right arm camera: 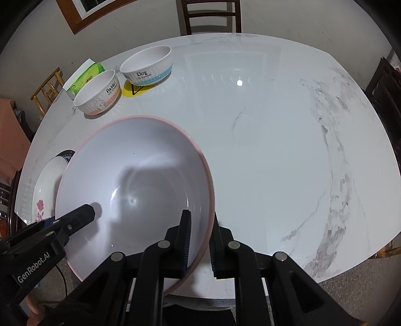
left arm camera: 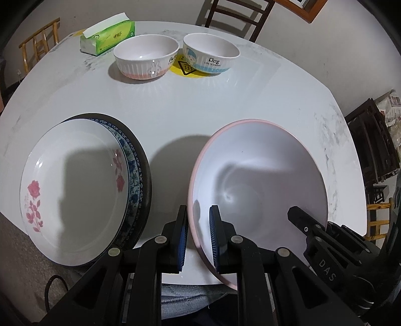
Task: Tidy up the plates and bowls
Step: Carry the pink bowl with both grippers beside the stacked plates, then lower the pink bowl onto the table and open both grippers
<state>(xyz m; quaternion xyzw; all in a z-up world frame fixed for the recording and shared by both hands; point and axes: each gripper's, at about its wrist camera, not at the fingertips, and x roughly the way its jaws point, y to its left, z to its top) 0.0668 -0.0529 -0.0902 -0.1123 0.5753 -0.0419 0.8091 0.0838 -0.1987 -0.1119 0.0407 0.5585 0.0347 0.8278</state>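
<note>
A large white bowl with a pink rim (left arm camera: pixel 263 180) (right arm camera: pixel 140 175) is near the table's front edge, held by both grippers. My left gripper (left arm camera: pixel 198 225) is shut on its left rim, one finger inside, one outside. My right gripper (right arm camera: pixel 200 230) is shut on its right rim the same way. A stack of plates (left arm camera: pixel 75 190) lies to the left: a white rose plate on a blue-patterned plate on a black one; it shows partly in the right wrist view (right arm camera: pixel 47 183). A Rabbit bowl (left arm camera: pixel 146 56) (right arm camera: pixel 97 91) and a Dog bowl (left arm camera: pixel 210 52) (right arm camera: pixel 147 65) stand at the back.
A green tissue pack (left arm camera: pixel 107 33) (right arm camera: pixel 85 76) lies behind the small bowls. A yellow sticker (left arm camera: pixel 185 69) is on the white marble table (right arm camera: pixel 275 150). Wooden chairs (left arm camera: pixel 238 15) stand around the table.
</note>
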